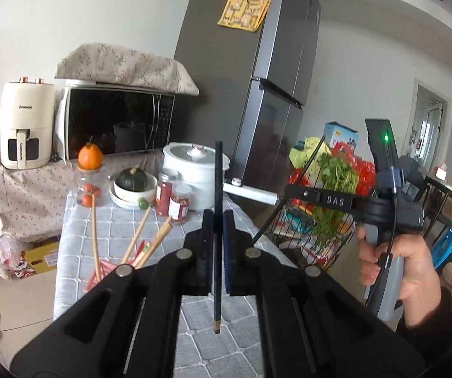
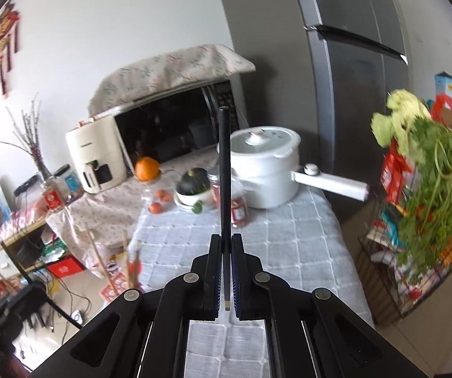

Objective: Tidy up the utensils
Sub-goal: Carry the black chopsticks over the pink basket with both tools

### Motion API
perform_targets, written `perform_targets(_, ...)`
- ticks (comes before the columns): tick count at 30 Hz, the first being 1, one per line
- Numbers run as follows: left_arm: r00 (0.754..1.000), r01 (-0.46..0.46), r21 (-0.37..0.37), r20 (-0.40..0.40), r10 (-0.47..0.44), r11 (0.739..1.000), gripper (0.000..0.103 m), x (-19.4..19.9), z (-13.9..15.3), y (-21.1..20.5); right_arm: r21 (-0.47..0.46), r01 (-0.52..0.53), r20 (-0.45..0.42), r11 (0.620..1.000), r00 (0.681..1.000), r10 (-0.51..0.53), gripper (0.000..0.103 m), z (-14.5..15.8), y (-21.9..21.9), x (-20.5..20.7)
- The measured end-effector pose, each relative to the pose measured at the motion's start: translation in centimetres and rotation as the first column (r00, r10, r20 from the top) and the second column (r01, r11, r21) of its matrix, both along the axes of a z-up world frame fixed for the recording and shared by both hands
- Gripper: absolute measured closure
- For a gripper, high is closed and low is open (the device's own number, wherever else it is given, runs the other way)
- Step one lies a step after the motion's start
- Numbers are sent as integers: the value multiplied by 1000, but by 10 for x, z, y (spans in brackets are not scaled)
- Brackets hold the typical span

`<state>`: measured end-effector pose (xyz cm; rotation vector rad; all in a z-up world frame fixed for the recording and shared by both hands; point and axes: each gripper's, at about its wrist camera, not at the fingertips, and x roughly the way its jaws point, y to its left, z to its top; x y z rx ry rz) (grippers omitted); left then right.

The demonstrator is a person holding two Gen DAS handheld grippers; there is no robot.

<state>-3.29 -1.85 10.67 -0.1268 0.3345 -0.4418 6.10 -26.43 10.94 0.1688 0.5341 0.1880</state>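
My left gripper (image 1: 218, 217) is shut on a black chopstick (image 1: 218, 182) that stands upright between the pads, its tip hanging below over the grey quilted tablecloth (image 1: 115, 226). My right gripper (image 2: 226, 242) is shut on a second black chopstick (image 2: 225, 170), also upright. The right gripper shows in the left wrist view (image 1: 292, 189) at the right, off the table's edge, with its chopstick slanting. Several wooden chopsticks (image 1: 138, 236) stand in a pink holder (image 1: 100, 274) at the table's left edge; they show blurred in the right wrist view (image 2: 125, 261).
At the table's back stand a white pot with a long handle (image 1: 194, 170), two red spice jars (image 1: 178, 201), a bowl with a green squash (image 1: 134, 182) and a jar topped by an orange (image 1: 90, 157). A wire basket of greens (image 1: 326, 208) stands right of the table.
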Motion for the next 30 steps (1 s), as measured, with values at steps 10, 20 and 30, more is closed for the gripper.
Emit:
perform_targets(10, 976, -154, 1, 155, 152, 988, 97, 7, 39, 46, 25, -136, 86, 990, 987, 133, 98, 31, 53, -21)
perform_targets(20, 964, -232, 104, 156, 214, 967, 97, 58, -21, 55, 87, -207, 123, 975, 973, 195, 98, 35, 83, -19)
perform_targets(30, 974, -224, 202, 70, 214, 954, 97, 84, -52, 55, 102, -253, 115, 962, 964, 241, 97, 16, 118, 3)
